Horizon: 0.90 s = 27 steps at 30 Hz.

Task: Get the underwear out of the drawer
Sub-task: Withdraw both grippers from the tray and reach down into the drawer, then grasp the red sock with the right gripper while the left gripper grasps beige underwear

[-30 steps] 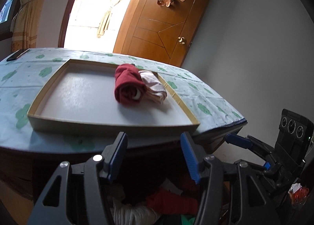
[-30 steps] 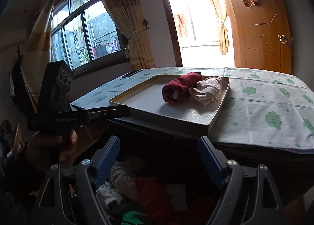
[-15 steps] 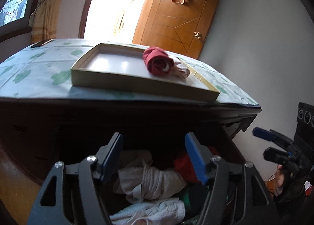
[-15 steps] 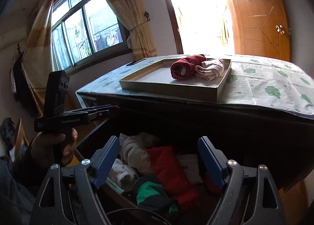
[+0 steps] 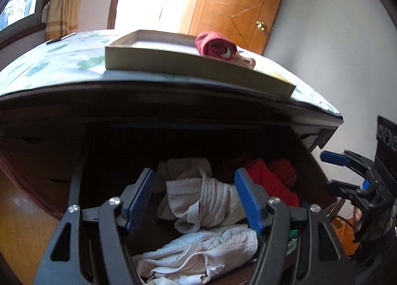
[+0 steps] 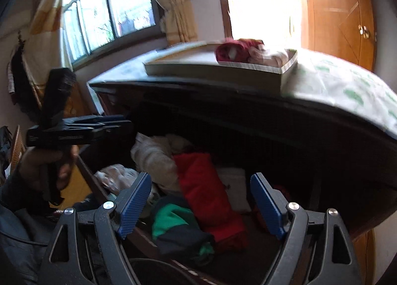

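Observation:
The dark wooden drawer (image 5: 77, 175) stands open under the table, full of crumpled garments. My left gripper (image 5: 194, 178) hangs open just above a cream ribbed piece of underwear (image 5: 201, 200), with nothing between its pads; a pale white piece (image 5: 206, 247) lies nearer. My right gripper (image 6: 201, 180) is open over a red garment (image 6: 206, 185), beside a cream bundle (image 6: 153, 158) and a green and dark piece (image 6: 173, 223). On the table, a shallow tray (image 5: 173, 66) holds a rolled red piece (image 5: 215, 46) and a pink one (image 5: 245, 60).
The table's dark edge (image 5: 173, 101) overhangs the drawer closely. A cloth with green prints (image 6: 347, 86) covers the top. A wooden door (image 5: 235, 12) and a curtained window (image 6: 106, 12) lie behind. A hand (image 6: 42, 168) holds the left gripper at the drawer's left side.
Both grippers have sunk from table-top height to the drawer's mouth and tilted down, so the garments inside now fill the lower views. The left jaws have spread a little wider.

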Tool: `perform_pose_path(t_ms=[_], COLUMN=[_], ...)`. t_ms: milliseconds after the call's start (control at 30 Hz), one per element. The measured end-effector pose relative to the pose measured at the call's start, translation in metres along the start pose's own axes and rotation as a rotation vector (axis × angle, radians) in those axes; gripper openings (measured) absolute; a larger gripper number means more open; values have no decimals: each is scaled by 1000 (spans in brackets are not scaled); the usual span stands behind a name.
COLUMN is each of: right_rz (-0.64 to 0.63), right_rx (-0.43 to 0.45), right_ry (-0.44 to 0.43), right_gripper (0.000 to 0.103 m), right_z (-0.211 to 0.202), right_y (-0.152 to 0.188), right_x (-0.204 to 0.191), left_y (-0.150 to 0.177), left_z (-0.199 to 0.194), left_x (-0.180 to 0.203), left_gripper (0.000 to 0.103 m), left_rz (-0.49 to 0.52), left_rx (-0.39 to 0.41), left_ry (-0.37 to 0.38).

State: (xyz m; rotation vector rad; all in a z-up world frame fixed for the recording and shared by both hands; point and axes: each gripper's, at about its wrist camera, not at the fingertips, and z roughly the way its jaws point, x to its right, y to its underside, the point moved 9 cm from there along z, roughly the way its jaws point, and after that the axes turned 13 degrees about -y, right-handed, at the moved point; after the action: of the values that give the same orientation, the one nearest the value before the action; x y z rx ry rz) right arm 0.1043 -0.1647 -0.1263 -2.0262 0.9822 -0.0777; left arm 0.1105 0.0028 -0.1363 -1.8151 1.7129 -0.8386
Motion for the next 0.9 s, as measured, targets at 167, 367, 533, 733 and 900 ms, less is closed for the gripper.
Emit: perform_pose_path(t_ms=[167,367,533,733,900], right_rz=[21,10,22,84,94], right_rx=[-84,-204,-293,-393,-484], right_ry=[28,20,-11,-56,-77], right_gripper=[83,83,83,83,83], right_z=[19,40,57,72,88], right_y=[9,14,19,24,27], right_x=[19,26,30,35,37], left_y=[9,15,19,21,22], left_z=[6,7,11,13,14], left_x=[3,7,7,7,8], left_gripper=[71,71,72,73,73], left_rz=[24,38,41,40,46], left_rx=[-26,-37,-48,-54,-55], left_ry=[-8,-13,-15,-13,-15])
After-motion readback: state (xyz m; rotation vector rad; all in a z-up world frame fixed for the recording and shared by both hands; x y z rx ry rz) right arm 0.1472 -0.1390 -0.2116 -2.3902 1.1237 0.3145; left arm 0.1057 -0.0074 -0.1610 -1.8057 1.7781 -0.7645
